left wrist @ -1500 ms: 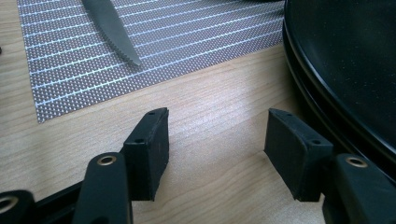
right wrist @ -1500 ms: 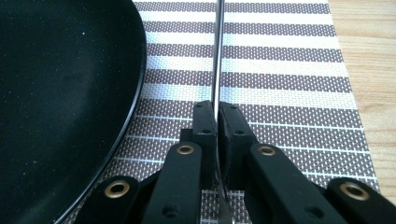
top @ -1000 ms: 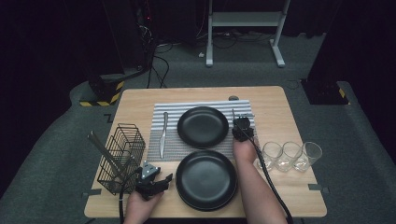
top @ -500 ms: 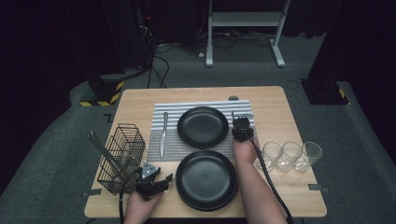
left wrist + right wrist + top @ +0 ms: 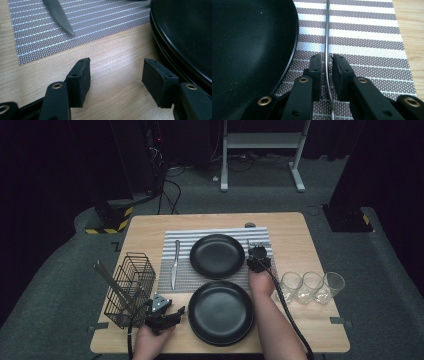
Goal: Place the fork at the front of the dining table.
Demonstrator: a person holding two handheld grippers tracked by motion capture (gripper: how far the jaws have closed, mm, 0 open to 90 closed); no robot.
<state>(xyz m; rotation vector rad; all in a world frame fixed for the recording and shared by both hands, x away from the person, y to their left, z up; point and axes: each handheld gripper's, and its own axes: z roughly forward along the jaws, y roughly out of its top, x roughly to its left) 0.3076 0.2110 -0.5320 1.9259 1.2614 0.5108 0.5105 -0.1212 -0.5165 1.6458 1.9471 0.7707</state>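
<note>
My right gripper (image 5: 257, 255) (image 5: 326, 62) points down at the striped placemat (image 5: 185, 275) (image 5: 367, 37), just right of the far black plate (image 5: 217, 256) (image 5: 249, 50). A thin metal utensil handle (image 5: 327, 37) lies on the mat between its jaws. The jaws have just been opening, and a narrow gap shows on each side of the handle. My left gripper (image 5: 172, 312) (image 5: 115, 72) stands open over bare wood, left of the near black plate (image 5: 220, 311) (image 5: 185, 32), with nothing between its pads.
A knife (image 5: 174, 262) (image 5: 58, 15) lies on the mat's left side. A black wire basket (image 5: 131, 287) holding a long utensil stands at the table's left. Three clear glasses (image 5: 310, 287) stand in a row at the right. The wooden table (image 5: 300, 235) ends close behind the mat.
</note>
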